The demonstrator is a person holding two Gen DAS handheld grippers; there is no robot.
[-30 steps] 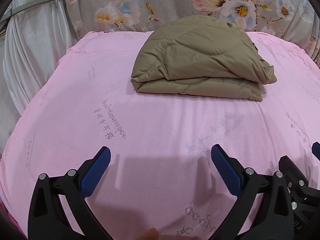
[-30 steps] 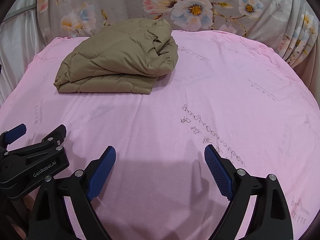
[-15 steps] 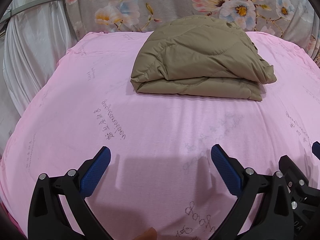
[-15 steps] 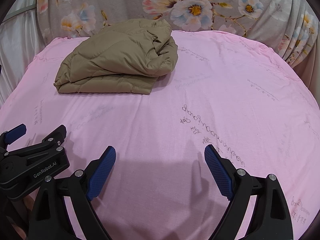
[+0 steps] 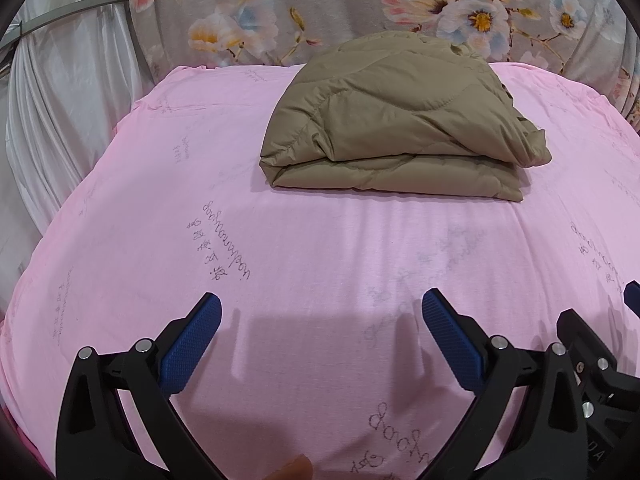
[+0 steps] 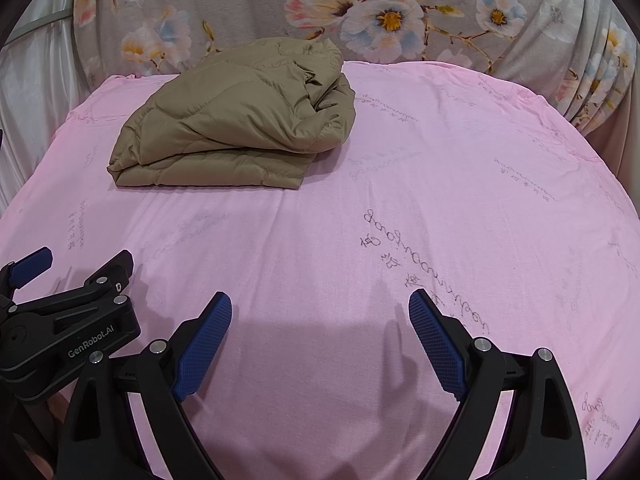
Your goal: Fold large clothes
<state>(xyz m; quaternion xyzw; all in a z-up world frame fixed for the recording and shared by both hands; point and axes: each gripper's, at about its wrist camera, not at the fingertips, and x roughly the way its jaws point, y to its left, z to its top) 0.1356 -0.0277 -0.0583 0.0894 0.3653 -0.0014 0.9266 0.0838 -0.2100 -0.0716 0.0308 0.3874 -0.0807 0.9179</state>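
Nearest: left hand-held gripper [image 5: 320,322], jaws spread wide, nothing between blue pads [image 5: 191,346]; hovers over near edge of surface. Right hand-held gripper [image 6: 320,320], same: released, empty, just beside the left one at near edge. Surface: pink sheet [image 5: 320,248] w/ faint handwritten script, covering it edge to edge. Khaki quilted jacket [image 5: 396,120], folded into a thick bundle, lies at far edge, left of centre, well apart from both grippers. Behind far edge: floral cloth [image 6: 360,4]; white curtain [image 5: 60,92] at far-left corner.

Black hand-held gripper [image 5: 320,336], blue textured pads [image 5: 190,344], silver screws
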